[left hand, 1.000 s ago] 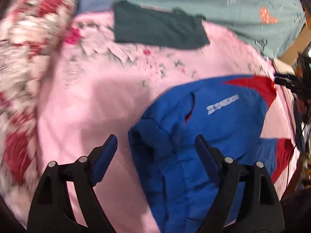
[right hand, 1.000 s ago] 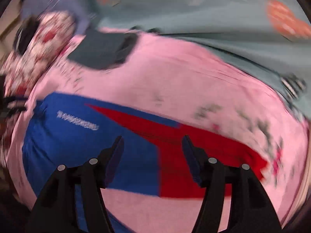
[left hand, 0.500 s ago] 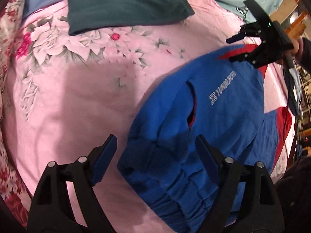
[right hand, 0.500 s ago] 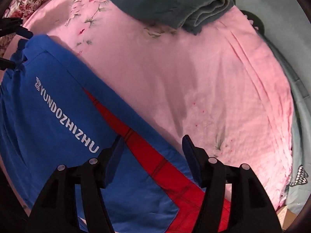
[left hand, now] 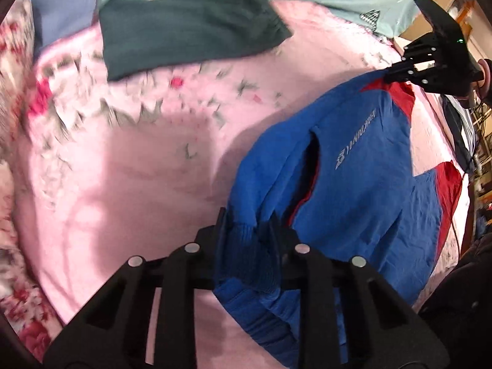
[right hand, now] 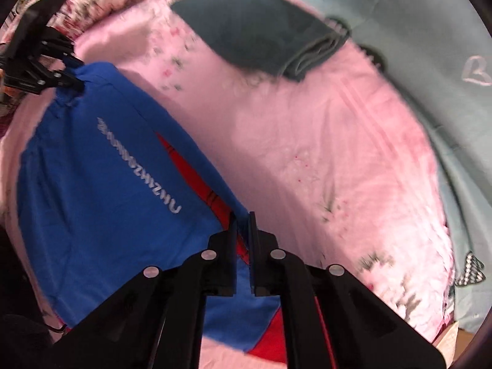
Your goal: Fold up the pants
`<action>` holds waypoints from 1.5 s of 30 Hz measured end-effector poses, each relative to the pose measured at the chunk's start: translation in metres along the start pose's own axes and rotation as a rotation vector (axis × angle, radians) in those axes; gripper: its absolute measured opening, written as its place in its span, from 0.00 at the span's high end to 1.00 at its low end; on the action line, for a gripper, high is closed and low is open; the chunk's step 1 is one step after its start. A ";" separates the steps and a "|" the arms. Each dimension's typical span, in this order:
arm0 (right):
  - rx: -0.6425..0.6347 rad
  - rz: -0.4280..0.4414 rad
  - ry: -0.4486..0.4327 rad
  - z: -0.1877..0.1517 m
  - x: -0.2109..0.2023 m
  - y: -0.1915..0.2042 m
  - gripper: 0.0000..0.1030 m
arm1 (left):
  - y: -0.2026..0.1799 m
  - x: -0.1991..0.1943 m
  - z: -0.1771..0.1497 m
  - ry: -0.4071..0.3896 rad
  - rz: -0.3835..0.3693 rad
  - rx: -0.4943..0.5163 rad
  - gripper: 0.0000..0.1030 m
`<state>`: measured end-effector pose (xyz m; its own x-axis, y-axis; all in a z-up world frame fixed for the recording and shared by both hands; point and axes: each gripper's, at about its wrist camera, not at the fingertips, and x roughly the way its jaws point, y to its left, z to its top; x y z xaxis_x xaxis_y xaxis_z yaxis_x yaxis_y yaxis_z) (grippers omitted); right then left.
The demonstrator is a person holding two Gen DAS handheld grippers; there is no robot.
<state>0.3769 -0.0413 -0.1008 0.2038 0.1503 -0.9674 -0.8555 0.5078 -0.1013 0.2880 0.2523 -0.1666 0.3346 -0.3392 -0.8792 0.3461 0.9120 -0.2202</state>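
The left gripper (left hand: 249, 230) is pinched on the ribbed blue waistband of the pants (left hand: 353, 178), a thick bunch of fabric squeezed between its two black fingers, which stand close together with cloth filling the gap. The right gripper (right hand: 243, 230) has its fingers drawn nearly together on a thin edge of the same garment, just where a red panel meets the blue; from the left wrist view it shows far off at the upper right (left hand: 430, 61), its tip touching the pants' far corner where blue turns to red. From the right wrist view the left gripper (right hand: 61, 77) shows at the upper left, gripping the opposite corner. The pants are blue with red side panels and a line of white lettering (right hand: 138, 166) along one leg; they hang and spread between the two grippers, partly lifted and partly lying on a pink bedspread (left hand: 138, 184) printed with grey-green and magenta flowers. A pocket slit (left hand: 312, 160) gapes dark on the blue cloth in the left view. Farther up the bed lies a folded dark green garment (left hand: 190, 33), flat on the pink cover; in the right view its stacked folded edges (right hand: 310, 55) are visible. Beyond it runs a pale teal sheet (right hand: 415, 30) with faint printed marks, and at the left edge of the left view a floral red-and-white cushion or quilt (left hand: 15, 61), blurred.
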 end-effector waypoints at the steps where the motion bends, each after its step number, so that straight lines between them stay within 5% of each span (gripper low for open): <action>1: 0.001 -0.005 -0.015 -0.007 -0.011 0.004 0.95 | -0.004 -0.008 0.000 -0.020 0.012 0.011 0.78; 6: -0.035 -0.060 -0.101 -0.041 -0.073 0.053 0.95 | -0.048 -0.066 -0.015 -0.137 0.098 0.102 0.78; 11: -0.108 -0.082 -0.136 -0.090 -0.114 0.118 0.95 | -0.095 -0.103 -0.060 -0.165 0.158 0.200 0.79; 20: -0.073 0.031 -0.001 -0.180 -0.036 0.225 0.95 | -0.140 -0.054 -0.161 -0.001 0.224 0.254 0.79; 23: -0.032 0.031 0.027 -0.192 -0.009 0.239 0.95 | -0.148 -0.039 -0.177 -0.020 0.283 0.263 0.76; 25: 0.001 0.017 0.010 -0.194 -0.004 0.242 0.91 | -0.151 -0.038 -0.180 -0.021 0.307 0.269 0.74; 27: 0.035 0.028 0.011 -0.195 -0.008 0.242 0.64 | -0.153 -0.044 -0.183 0.003 0.336 0.269 0.48; 28: 0.059 0.056 0.007 -0.195 -0.017 0.241 0.58 | -0.153 -0.051 -0.184 0.016 0.365 0.267 0.21; 32: 0.265 0.111 -0.096 -0.200 -0.063 0.201 0.58 | -0.151 -0.089 -0.193 0.010 0.426 0.265 0.19; 35: 0.539 0.056 -0.232 -0.197 -0.084 0.138 0.56 | -0.154 -0.114 -0.179 -0.079 0.431 0.181 0.19; 37: 0.755 -0.004 -0.289 -0.196 -0.084 0.093 0.48 | -0.164 -0.119 -0.158 -0.170 0.374 0.103 0.19; 41: 1.125 -0.078 -0.321 -0.180 -0.050 0.012 0.48 | -0.209 -0.089 -0.111 -0.305 0.120 -0.065 0.18; 45: 1.290 -0.114 -0.246 -0.160 -0.006 -0.024 0.48 | -0.255 -0.024 -0.081 -0.252 -0.039 -0.120 0.18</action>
<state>0.3205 -0.1899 -0.1299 0.4421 0.1333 -0.8870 0.2094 0.9462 0.2466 0.1211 0.0465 -0.1234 0.5353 -0.4078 -0.7397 0.2621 0.9127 -0.3135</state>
